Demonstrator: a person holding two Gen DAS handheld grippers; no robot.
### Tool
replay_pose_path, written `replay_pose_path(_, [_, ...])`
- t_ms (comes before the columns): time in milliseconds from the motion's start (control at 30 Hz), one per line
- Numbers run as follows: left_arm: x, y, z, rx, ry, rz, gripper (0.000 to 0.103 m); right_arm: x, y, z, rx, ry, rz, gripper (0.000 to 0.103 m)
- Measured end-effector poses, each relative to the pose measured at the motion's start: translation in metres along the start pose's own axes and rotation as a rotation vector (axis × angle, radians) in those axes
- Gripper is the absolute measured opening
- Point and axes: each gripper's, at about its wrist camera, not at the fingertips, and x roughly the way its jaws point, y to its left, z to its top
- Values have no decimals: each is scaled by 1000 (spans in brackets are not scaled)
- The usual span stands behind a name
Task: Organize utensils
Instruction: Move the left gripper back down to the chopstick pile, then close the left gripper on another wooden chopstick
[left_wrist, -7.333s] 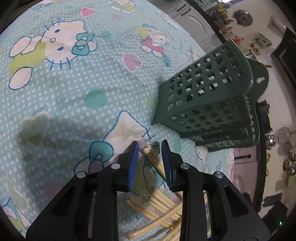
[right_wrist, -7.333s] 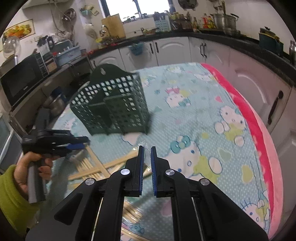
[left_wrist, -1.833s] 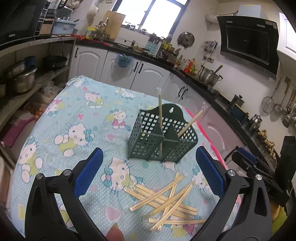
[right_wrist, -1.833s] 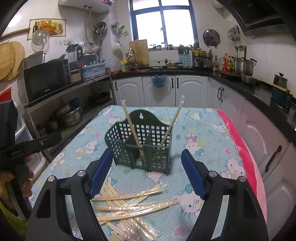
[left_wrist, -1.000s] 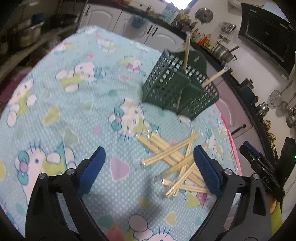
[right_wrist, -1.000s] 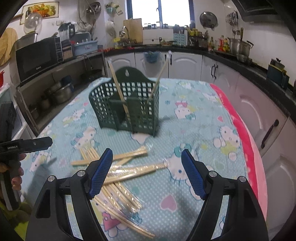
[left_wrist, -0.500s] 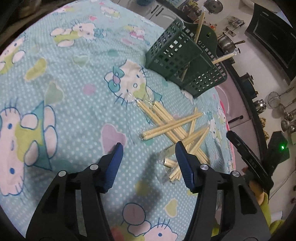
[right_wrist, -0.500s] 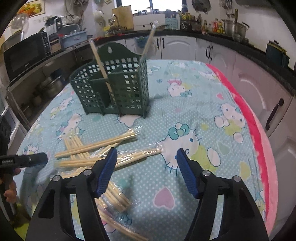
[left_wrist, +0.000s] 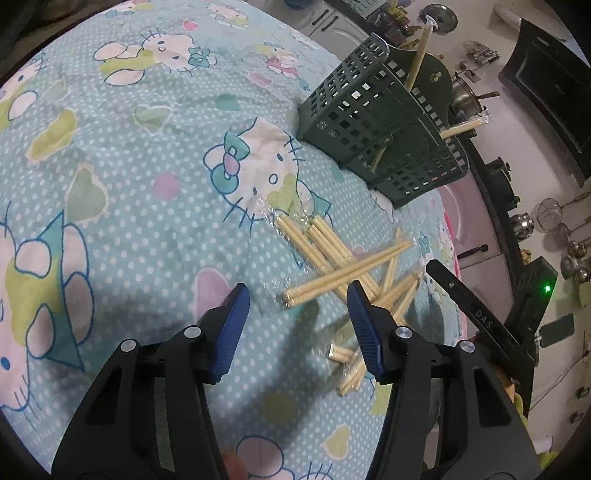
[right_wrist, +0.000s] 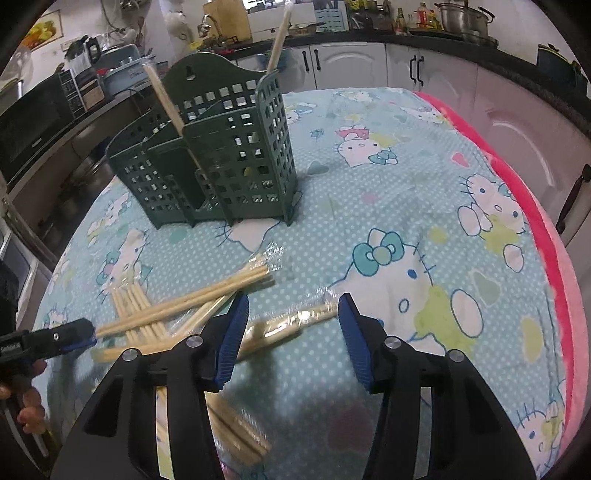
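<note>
A dark green perforated utensil holder stands on the table with two wrapped chopstick pairs leaning in it. Several more wrapped chopstick pairs lie crossed in a loose pile in front of it. My left gripper hovers low over the pile's near end, its jaws closing, with the tip of one pair between the blue pads but not pressed. My right gripper hangs over a separate wrapped pair, its jaws also closing, with no pad touching it.
The table wears a teal dotted cloth printed with cartoon cats, with a pink edge at the right. White kitchen cabinets and a cluttered counter stand behind. A hand holds the left gripper at the lower left.
Both grippers have come down and closer to the chopstick pile. Their jaws have narrowed from wide open to about half, and each now straddles a wrapped pair.
</note>
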Motion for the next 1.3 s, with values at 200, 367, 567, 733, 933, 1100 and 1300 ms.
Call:
replay_pose_path(200, [4, -1, 3, 18, -10, 46, 28, 16, -3, 9, 7, 20, -11, 32])
replay_pose_path(367, [4, 3, 3, 16, -15, 52, 14, 21, -7, 8, 7, 28, -11, 5])
replay_pose_path(567, [2, 6, 3, 16, -14, 25, 2, 8, -15, 4, 31, -3, 10, 4])
replay_pose_path(733, [-2, 10, -1, 4, -3, -37, 2, -6, -24, 1, 62, -20, 30, 3])
replay_pose_path(933, [-6, 18, -5, -41, 13, -126, 2, -21, -31, 0, 80, -48, 37, 2])
replay_pose_path(1100, [-7, 23, -8, -57, 25, -167, 22, -29, -29, 4, 72, -67, 40, 2])
replay_pose_path(1300, [-9, 25, -12, -58, 25, -184, 23, -44, -21, 11, 50, -106, 45, 2])
